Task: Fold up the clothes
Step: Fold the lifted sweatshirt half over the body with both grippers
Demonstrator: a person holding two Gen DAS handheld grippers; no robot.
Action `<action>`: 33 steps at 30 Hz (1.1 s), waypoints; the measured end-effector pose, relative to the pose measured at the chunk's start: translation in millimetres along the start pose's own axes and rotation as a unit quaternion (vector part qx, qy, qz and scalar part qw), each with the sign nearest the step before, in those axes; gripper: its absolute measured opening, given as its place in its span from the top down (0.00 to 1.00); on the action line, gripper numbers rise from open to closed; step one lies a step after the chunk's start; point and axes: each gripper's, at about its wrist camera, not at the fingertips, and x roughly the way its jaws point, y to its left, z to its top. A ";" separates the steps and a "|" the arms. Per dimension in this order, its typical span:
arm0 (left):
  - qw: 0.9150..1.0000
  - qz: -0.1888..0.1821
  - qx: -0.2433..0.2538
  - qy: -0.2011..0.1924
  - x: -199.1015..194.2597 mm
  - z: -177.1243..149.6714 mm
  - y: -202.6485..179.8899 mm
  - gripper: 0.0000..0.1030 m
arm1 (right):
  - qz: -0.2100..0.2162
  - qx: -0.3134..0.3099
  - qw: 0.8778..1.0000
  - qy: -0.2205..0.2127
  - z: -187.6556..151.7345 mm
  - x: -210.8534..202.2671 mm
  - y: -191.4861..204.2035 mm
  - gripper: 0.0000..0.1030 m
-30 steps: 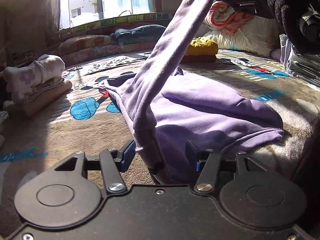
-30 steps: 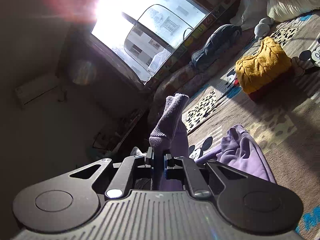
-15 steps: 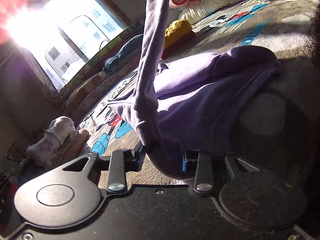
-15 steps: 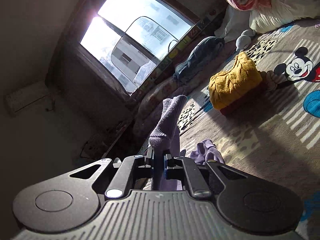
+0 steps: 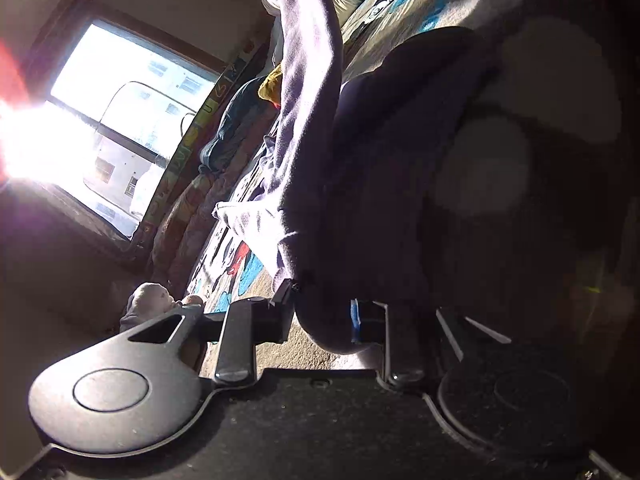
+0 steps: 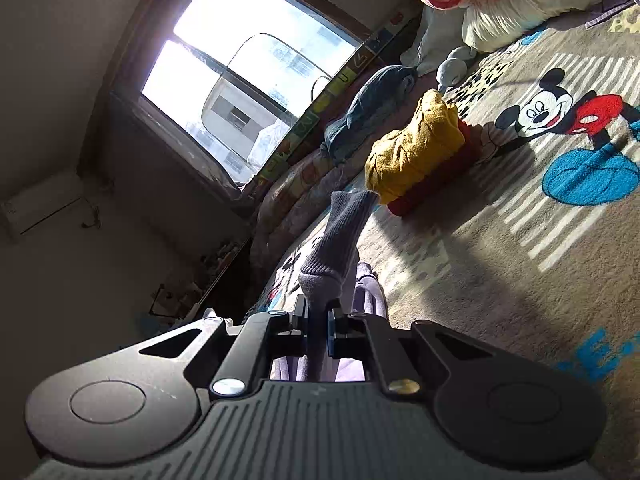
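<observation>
The right gripper (image 6: pixel 318 320) has its jaws narrowed onto the ribbed cuff (image 6: pixel 338 240) of a purple sweatshirt (image 5: pixel 376 168), the cuff standing up past the fingertips. The left gripper (image 5: pixel 322 308) has its jaws set wider around a thick bunch of the same garment near the sleeve's root; fabric fills the gap and appears to touch both pads, so it reads as a hold, though shadow hides how firm it is. Between the two grips the sleeve (image 5: pixel 308 92) rises in a taut band, while the body of the sweatshirt lies on the cartoon-print blanket (image 6: pixel 520 240).

The main risk is the cuff slipping free: only a narrow strip of ribbing sits between the right jaws, and any further pull along the stretched sleeve could draw it out. A second risk is the left grip dragging the body out of its flat lay (it holds a bunched wad, not a clean edge), which would leave the sleeve fold crooked.

The left wrist view shows the sleeve's full span and the garment body, but sun glare and deep shadow swallow much detail. The right wrist view gives the cuff grip clearly, plus a folded yellow knit (image 6: pixel 416 152) on a red item well apart from the work, yet shows only a scrap of the purple body.
</observation>
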 end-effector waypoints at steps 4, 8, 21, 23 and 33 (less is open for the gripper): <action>0.999 0.009 0.037 0.006 2.3 0.8 -8.0 0.82 | 0.018 0.015 1.000 -0.005 -7.8 -12.1 -15.3 0.90; 0.999 0.010 0.050 0.010 4.7 -0.6 -10.4 0.86 | 0.043 0.015 0.999 -0.015 -16.2 -27.6 -20.9 0.90; 0.997 0.016 0.070 0.019 14.8 1.4 -12.8 0.87 | 0.036 0.066 0.997 -0.036 -30.5 -48.8 -46.9 0.91; 0.996 0.020 0.080 0.019 15.9 1.4 -15.6 0.87 | 0.017 0.073 0.997 -0.027 -34.2 -44.7 -51.5 0.91; 0.996 0.033 0.073 0.039 7.2 12.0 -6.9 0.83 | -0.010 0.193 0.981 -0.004 -52.8 -43.5 -82.3 0.56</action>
